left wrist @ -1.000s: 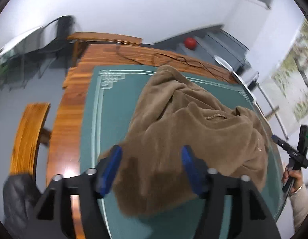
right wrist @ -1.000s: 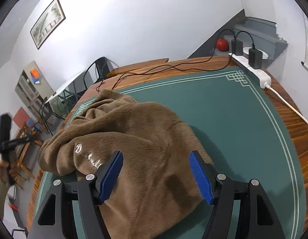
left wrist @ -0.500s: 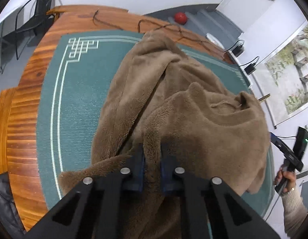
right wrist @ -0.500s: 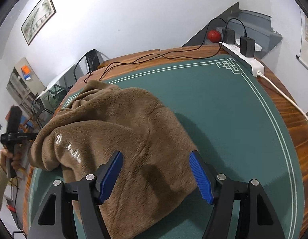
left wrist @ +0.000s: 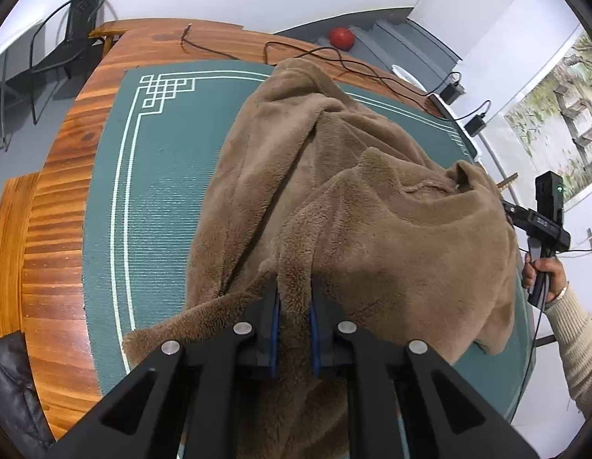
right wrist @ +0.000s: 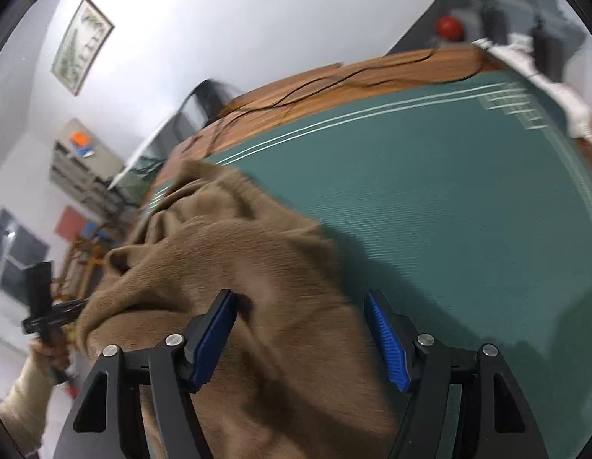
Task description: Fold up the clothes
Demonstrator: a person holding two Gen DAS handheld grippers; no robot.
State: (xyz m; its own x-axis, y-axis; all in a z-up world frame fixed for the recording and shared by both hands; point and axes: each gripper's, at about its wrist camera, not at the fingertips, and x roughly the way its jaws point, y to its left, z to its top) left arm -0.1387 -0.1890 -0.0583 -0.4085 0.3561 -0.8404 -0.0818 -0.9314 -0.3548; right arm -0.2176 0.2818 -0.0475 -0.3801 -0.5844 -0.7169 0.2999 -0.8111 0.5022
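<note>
Left wrist view: the left tongs [left wrist: 294, 306], spread wide a second ago, now pinch a ridge of the brown fleece top [left wrist: 372, 199] heaped ahead on the green mat [left wrist: 150, 191].

Right wrist view: the right tongs [right wrist: 301, 331] stay spread, fleece beneath them, and the picture has gone blurry. The lifting looks started.

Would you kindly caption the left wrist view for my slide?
Left gripper pinches a fold of the brown fleece garment on the green mat.

I am in a furnished room, office-like; I see a wooden table [left wrist: 62, 191] under a green bordered mat [left wrist: 158, 176], a framed landscape picture [right wrist: 82, 46], a black metal chair [left wrist: 66, 38], cluttered grey shelves [right wrist: 78, 164].
</note>
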